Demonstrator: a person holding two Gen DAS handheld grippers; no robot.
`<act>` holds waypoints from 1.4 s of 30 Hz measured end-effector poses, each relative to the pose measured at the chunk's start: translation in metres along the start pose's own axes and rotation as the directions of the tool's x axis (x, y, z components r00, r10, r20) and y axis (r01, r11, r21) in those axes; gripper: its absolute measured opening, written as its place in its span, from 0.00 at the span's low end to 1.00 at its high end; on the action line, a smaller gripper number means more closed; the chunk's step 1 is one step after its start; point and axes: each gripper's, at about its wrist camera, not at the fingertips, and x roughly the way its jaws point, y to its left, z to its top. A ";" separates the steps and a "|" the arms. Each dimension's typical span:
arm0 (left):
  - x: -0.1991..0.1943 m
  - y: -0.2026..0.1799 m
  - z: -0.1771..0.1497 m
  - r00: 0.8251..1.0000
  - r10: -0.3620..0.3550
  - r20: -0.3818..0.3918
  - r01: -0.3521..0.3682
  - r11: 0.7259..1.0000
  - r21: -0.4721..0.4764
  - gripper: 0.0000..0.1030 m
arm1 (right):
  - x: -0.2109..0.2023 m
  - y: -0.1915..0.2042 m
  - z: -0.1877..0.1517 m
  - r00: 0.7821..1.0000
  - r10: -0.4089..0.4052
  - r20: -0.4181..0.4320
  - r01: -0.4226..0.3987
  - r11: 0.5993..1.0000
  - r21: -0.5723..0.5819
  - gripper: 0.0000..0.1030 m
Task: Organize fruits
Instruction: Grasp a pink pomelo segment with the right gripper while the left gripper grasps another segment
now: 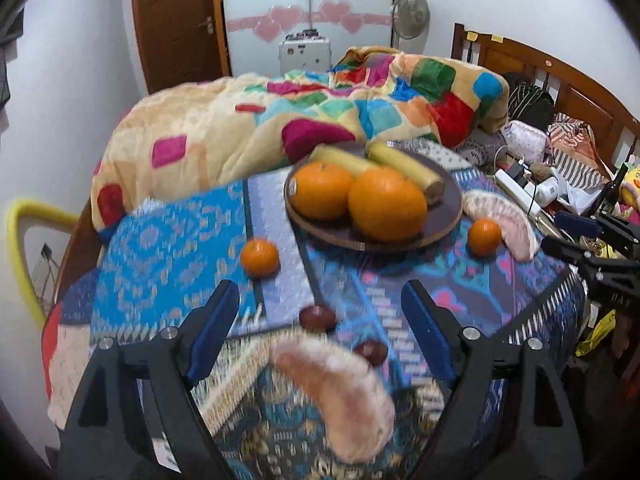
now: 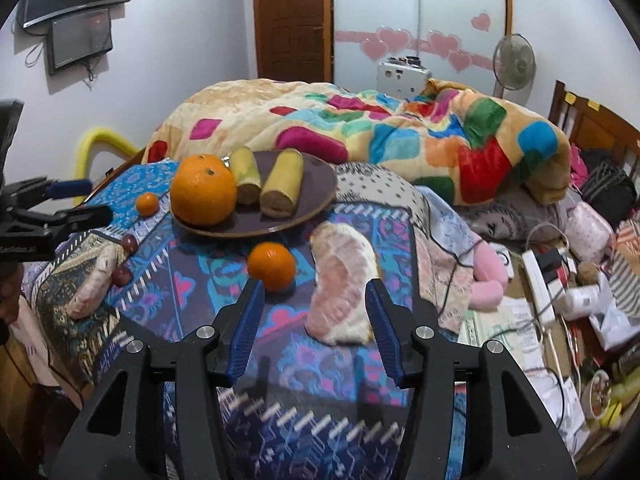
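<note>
A dark round plate [image 1: 450, 220] [image 2: 316, 196] on the patterned bedspread holds two big oranges [image 1: 386, 204] [image 2: 202, 190] and two banana pieces [image 1: 404, 164] [image 2: 282, 184]. My left gripper [image 1: 320, 304] is open above a pink pomelo segment [image 1: 340, 392], with two dark red fruits [image 1: 318, 317] by its tips and a small tangerine [image 1: 260, 258] ahead. My right gripper [image 2: 314, 300] is open around the near end of another pomelo segment [image 2: 342, 280], with a second tangerine [image 2: 272, 266] just left of it.
A colourful quilt [image 1: 280, 120] is heaped behind the plate. Clutter, a power strip [image 2: 538, 280] and cables lie to the right. The wooden headboard [image 1: 560, 80] stands far right. The bedspread's edge drops off at the near side.
</note>
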 end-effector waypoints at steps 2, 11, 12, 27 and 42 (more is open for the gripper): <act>0.000 0.000 -0.010 1.000 -0.003 -0.017 0.003 1.000 -0.010 0.81 | -0.002 -0.002 -0.005 1.000 -0.005 -0.012 0.006 1.000 0.010 0.48; 0.006 -0.009 -0.053 0.997 0.027 -0.071 -0.028 1.000 -0.004 0.82 | -0.009 -0.003 -0.025 0.999 -0.024 -0.037 0.025 0.999 0.021 0.52; 0.007 -0.007 -0.056 0.996 0.036 -0.078 -0.036 0.999 0.000 0.83 | -0.009 -0.004 -0.027 0.999 -0.023 -0.040 0.024 0.999 0.024 0.52; 0.014 0.029 -0.061 0.996 -0.001 -0.087 -0.007 0.996 -0.089 0.63 | 0.005 -0.006 -0.023 0.998 -0.029 -0.055 0.030 0.999 0.023 0.52; 0.027 0.036 -0.048 0.997 -0.022 -0.080 0.015 0.997 -0.082 0.46 | 0.060 -0.012 0.007 0.989 -0.047 -0.138 0.047 0.999 -0.006 0.52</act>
